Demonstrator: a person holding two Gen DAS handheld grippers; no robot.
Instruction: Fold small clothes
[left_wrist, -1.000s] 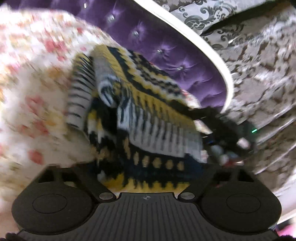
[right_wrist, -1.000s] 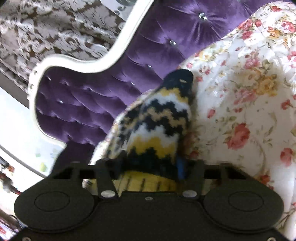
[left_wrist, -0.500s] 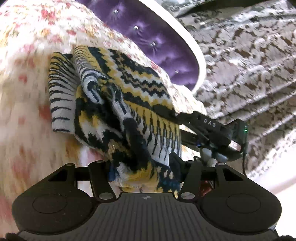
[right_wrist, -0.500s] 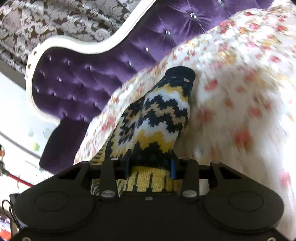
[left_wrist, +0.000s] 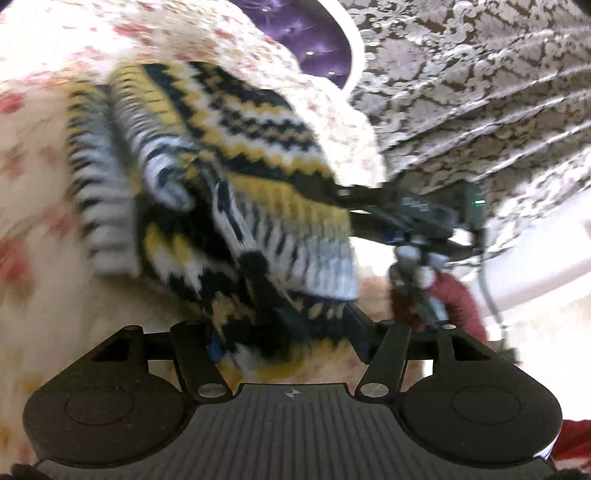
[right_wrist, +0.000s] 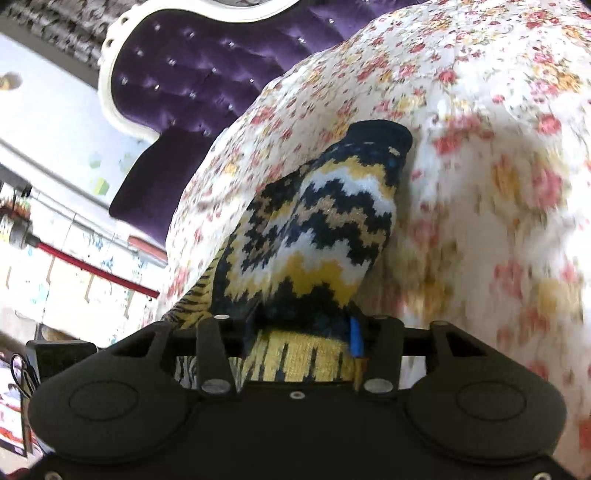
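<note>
The left wrist view shows most of the sweater (left_wrist: 236, 177): a bunched knit in black, yellow and white zigzags, with ribbed striped cuffs hanging at the left and a ribbed hem sagging across the middle. It also shows the right gripper (left_wrist: 417, 218) from outside, a black frame with a green light, reaching in from the right and meeting the knit's far edge, with a red sleeve (left_wrist: 458, 299) below it. Patterned curtains (left_wrist: 480, 92) fill the upper right. The picture is blurred.

The right wrist view shows only one narrow fold of the sweater (right_wrist: 325, 236), rising to a dark rounded tip. It gives more of the room: a purple tufted headboard (right_wrist: 184, 88) with a white scrolled frame, and a bright wall at the left.

Both grippers point somewhat downward over the quilt (right_wrist: 498, 110), a soft white cover with red and yellow flowers. The sweater is held above it between the two.

The left gripper (left_wrist: 284, 336) has knit bunched between its jaws; they have just been opening, and the fabric still fills the gap, so it grips the sweater. The right gripper (right_wrist: 303, 332) has the yellow ribbed edge between its jaws, a blue pad (right_wrist: 354, 336) against the knit; these jaws too have just been opening, yet they hold the cloth.
</note>
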